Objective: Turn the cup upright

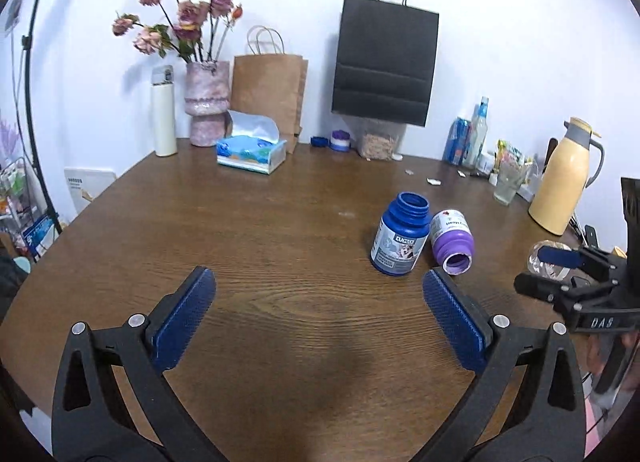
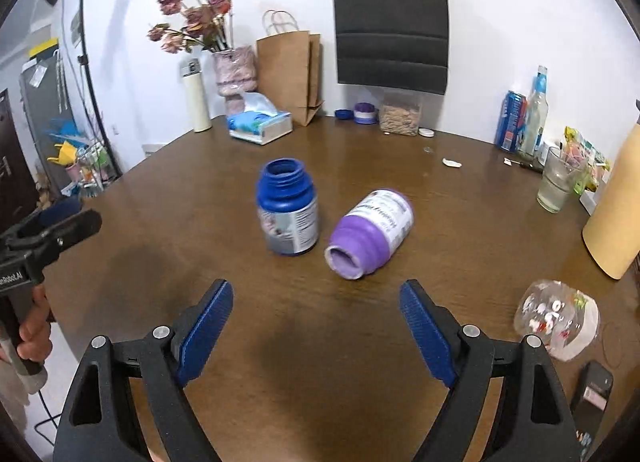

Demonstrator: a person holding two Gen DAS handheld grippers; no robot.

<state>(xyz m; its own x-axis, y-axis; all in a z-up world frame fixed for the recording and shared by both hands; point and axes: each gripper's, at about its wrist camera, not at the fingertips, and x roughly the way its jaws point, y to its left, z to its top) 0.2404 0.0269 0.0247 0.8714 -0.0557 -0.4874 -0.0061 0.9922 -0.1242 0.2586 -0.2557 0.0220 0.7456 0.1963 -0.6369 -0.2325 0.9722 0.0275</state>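
Note:
A clear plastic cup [image 2: 558,318] with a printed pattern lies on its side on the brown table [image 2: 320,362], near the right edge. My right gripper [image 2: 317,286] is open and empty, and the cup lies to the right of it, outside its right finger. In the left wrist view the cup [image 1: 540,262] is partly hidden behind the right gripper [image 1: 536,272]. My left gripper [image 1: 319,276] is open and empty over bare table. A hand holds the left gripper [image 2: 80,218] at the far left of the right wrist view.
An open blue bottle [image 2: 288,214] stands upright mid-table, with a purple bottle [image 2: 370,234] on its side next to it. A glass of water [image 2: 558,182] and a yellow jug [image 1: 564,178] stand at the right. A black device [image 2: 594,386] lies near the cup. Bags, vase and tissue box line the wall.

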